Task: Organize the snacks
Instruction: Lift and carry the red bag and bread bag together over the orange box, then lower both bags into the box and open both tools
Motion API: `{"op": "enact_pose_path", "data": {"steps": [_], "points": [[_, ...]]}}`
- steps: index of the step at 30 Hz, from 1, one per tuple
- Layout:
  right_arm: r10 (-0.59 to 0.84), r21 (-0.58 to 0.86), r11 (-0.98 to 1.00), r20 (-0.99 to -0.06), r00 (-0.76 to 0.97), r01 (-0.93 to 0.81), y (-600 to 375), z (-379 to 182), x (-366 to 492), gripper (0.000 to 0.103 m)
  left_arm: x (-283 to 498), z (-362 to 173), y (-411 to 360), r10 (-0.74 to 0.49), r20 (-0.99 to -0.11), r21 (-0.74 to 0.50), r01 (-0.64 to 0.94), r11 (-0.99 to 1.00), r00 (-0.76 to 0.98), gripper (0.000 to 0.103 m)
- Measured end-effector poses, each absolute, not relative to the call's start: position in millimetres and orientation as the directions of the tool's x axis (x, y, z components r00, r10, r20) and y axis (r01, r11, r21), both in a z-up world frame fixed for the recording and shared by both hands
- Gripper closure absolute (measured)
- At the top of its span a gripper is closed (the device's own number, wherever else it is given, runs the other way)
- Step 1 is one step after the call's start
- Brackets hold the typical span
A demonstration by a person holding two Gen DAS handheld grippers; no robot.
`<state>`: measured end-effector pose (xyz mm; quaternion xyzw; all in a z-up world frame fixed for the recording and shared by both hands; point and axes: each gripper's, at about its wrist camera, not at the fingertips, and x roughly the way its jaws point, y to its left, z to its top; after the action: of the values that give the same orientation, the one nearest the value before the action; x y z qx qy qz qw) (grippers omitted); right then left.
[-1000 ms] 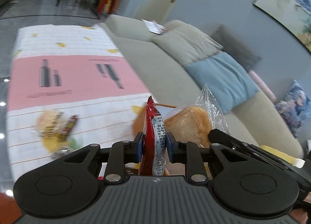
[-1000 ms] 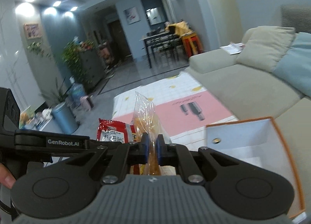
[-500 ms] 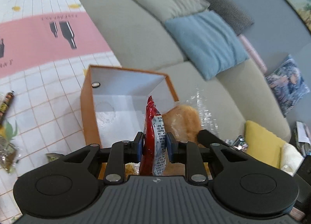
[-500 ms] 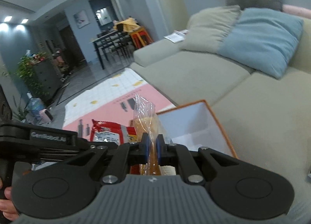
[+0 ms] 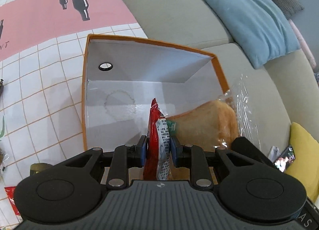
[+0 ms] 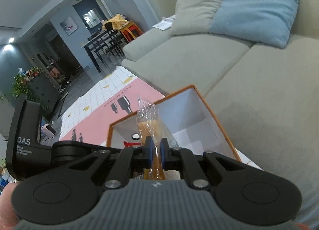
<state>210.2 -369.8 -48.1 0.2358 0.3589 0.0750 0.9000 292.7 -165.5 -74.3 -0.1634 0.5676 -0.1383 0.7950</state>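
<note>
My left gripper is shut on a red snack packet and holds it upright over the near end of an orange box with a white inside. My right gripper is shut on a clear bag of bread, also over the box. In the left wrist view the bread bag hangs just right of the packet, at the box's right wall. A bit of the red packet shows in the right wrist view.
The box stands on a table with a white-and-pink checked cloth. A grey sofa with a blue cushion lies right behind. Other snack wrappers lie at the left edge. A yellow item lies at the right.
Both grippers moved with their snacks from over the cloth to over the orange box and came lower and closer to it. Both grips are unchanged.
</note>
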Motion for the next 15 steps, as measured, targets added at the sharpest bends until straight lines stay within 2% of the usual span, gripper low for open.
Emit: {"op": "enact_pose_path", "data": {"steps": [5,10,11,13,14,15], "points": [[0.31,0.505,0.861,-0.625,0.716,0.067,-377.7,-61.7,219.7,0.098,296.0,-81.8,-173.4,-0.383,-0.874,-0.387,0.048,0.921,0.298,0.076],[0.307,0.5,0.863,-0.641,0.703,0.079,-375.6,-66.9,219.4,0.098,296.4,-80.7,-189.6,-0.292,-0.917,-0.263,0.137,0.955,0.272,0.072],[0.306,0.497,0.864,-0.646,0.7,0.081,-374.7,-67.4,219.3,0.098,295.6,-78.9,-190.8,-0.276,-0.922,-0.243,0.15,0.958,0.272,0.068],[0.302,0.491,0.867,-0.653,0.694,0.084,-373.8,-68.3,218.8,0.098,293.4,-73.2,-190.3,-0.276,-0.92,-0.234,0.173,0.957,0.277,0.066],[0.299,0.487,0.869,-0.655,0.694,0.085,-373.5,-68.2,218.2,0.098,291.9,-69.4,-189.1,-0.273,-0.919,-0.228,0.179,0.957,0.286,0.061],[0.297,0.485,0.87,-0.655,0.695,0.086,-373.6,-68.0,218.3,0.098,290.6,-64.7,-186.9,-0.262,-0.917,-0.214,0.184,0.959,0.301,0.049]]}}
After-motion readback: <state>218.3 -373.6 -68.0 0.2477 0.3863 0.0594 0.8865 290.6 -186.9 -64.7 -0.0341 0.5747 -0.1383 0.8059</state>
